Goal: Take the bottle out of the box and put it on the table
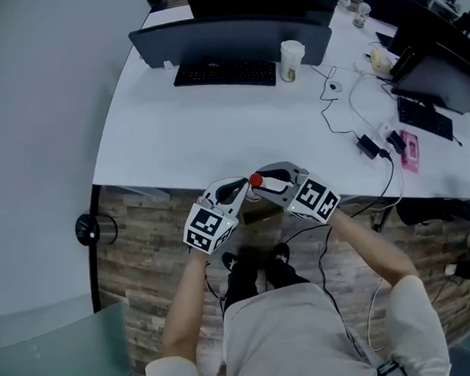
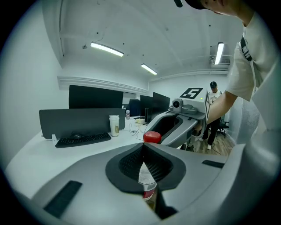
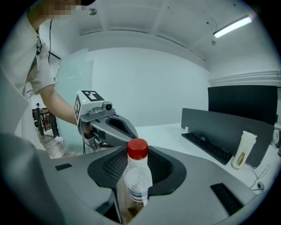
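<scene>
Forearms: two bare arms reach forward from a pale shirt, one to each marker cube.
Left gripper: comes in from the left at the top of the bottle. Its fingers meet at the tips, leaving a narrow wedge in which the bottle's label shows. The cap rises just past the tips. I cannot tell whether the fingers press on the bottle.
Right gripper: comes in from the right. Its fingers are clamped on the bottle, which stands upright between them.
Bottle: clear with a red cap, held in the air between the two grippers. It is over the floor, just short of the surface's near edge, and not resting on the surface.
Floor: wood-patterned, beneath the hands.
Surface: white, with a curved near edge.
Cables: thin and dark, looping across the right part of the surface.
Keyboard: black, lying toward the far side.
Cup: pale, standing just right of the keyboard.
Dark panel: upright, directly behind the keyboard and cup.
</scene>
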A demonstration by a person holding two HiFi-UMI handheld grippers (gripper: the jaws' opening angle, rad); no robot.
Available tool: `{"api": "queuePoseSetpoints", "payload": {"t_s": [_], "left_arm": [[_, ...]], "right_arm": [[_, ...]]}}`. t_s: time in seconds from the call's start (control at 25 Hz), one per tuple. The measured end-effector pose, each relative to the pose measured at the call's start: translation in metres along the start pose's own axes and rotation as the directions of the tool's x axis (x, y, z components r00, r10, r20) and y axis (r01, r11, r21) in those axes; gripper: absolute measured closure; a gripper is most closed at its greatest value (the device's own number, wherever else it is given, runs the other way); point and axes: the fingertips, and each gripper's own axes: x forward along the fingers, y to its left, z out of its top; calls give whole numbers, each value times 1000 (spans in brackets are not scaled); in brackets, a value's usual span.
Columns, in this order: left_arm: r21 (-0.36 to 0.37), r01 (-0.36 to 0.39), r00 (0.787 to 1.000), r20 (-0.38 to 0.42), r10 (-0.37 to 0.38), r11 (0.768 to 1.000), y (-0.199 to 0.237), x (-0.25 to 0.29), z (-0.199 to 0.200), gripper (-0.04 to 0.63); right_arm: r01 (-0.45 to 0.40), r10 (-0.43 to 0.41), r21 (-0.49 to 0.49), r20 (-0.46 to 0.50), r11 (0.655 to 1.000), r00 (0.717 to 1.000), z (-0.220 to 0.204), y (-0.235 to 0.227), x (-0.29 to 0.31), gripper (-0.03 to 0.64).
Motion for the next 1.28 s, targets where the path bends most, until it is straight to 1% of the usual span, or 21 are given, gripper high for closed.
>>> {"api": "queuePoseSetpoints", "payload": {"t_s": [0.08, 0.2, 0.32, 0.52, 0.76, 0.92, 1.04, 1.16, 1.28], "left_arm": [[0, -17, 1000, 1, 17, 1000, 3, 1, 7, 581], [18, -64, 998, -4, 65, 998, 18, 9, 20, 581], [-14, -103, 995, 11, 103, 995, 29, 19, 32, 581], [-55, -153, 988, -8, 153, 987, 42, 35, 30, 581], [-94, -186, 982, -43, 183, 978, 51, 50, 16, 581], [-93, -190, 981, -61, 185, 977, 51, 55, 12, 581], [-93, -198, 979, -74, 191, 976, 49, 56, 9, 580], [-115, -240, 970, -69, 234, 964, 52, 47, 8, 580], [-159, -305, 952, -66, 298, 939, 54, 34, -1, 581]], "right_arm": [[2, -2, -6, -2, 1000, 1000, 6, -4, -2, 448], [11, -11, -27, -6, 1000, 1000, 14, -23, -1, 448], [28, -29, -45, -13, 999, 999, 18, -41, 0, 449], [67, -68, -39, -29, 997, 997, 15, -64, 7, 448], [87, -88, -26, -54, 996, 995, 3, -78, 13, 448], [96, -96, 8, -57, 995, 994, -7, -82, 15, 448], [121, -120, 39, -42, 992, 992, -12, -86, 15, 448], [150, -148, 49, -26, 988, 989, -13, -86, 15, 446], [184, -184, 69, -5, 981, 983, -13, -87, 13, 445]]}}
